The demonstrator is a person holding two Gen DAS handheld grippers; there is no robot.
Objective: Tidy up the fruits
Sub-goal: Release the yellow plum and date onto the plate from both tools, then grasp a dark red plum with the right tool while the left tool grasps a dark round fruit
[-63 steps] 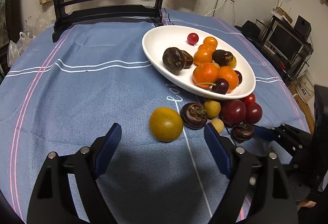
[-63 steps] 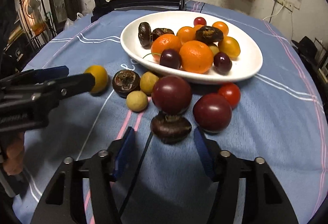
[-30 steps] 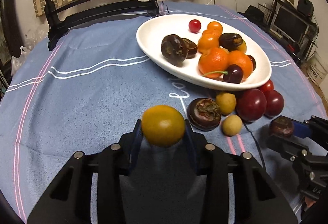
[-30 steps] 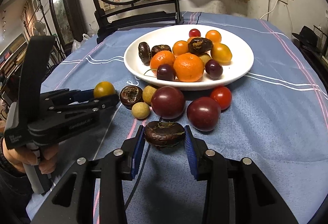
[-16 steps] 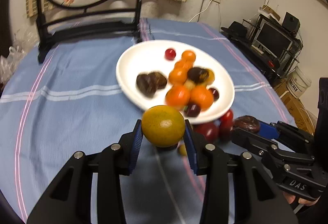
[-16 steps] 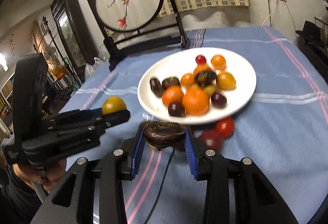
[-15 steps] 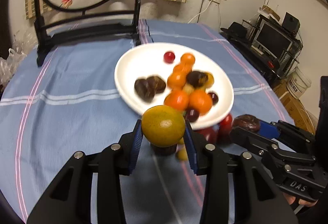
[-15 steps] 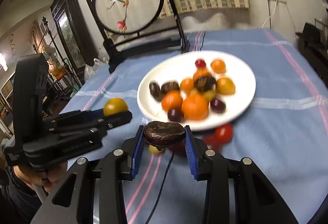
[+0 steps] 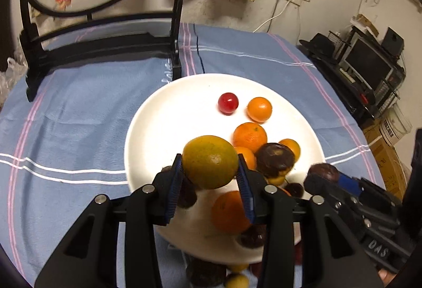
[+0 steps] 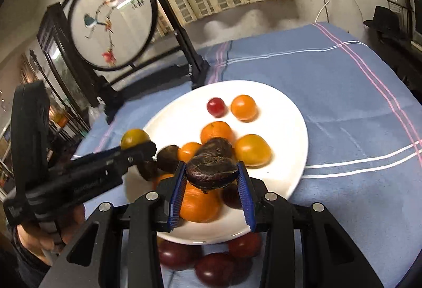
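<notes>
My left gripper (image 9: 211, 183) is shut on a yellow-green orange (image 9: 210, 161) and holds it above the white plate (image 9: 158, 116). My right gripper (image 10: 212, 189) is shut on a dark wrinkled fruit (image 10: 211, 172), also above the plate (image 10: 284, 114). The plate holds several oranges, a red cherry tomato (image 9: 228, 103) and dark fruits. In the right wrist view the left gripper (image 10: 137, 145) with its orange (image 10: 134, 139) hangs over the plate's left edge. In the left wrist view the right gripper (image 9: 320, 177) is at the right with its dark fruit (image 9: 321, 174).
Loose dark red fruits (image 10: 182, 255) and small yellow fruits (image 9: 237, 281) lie on the blue cloth (image 9: 66, 116) in front of the plate. A black round screen stand (image 9: 100, 42) stands behind the plate. Shelves and electronics (image 9: 369, 63) are off the table's right.
Both grippers closed on their fruits, lifted them off the cloth and moved forward until they are over the plate.
</notes>
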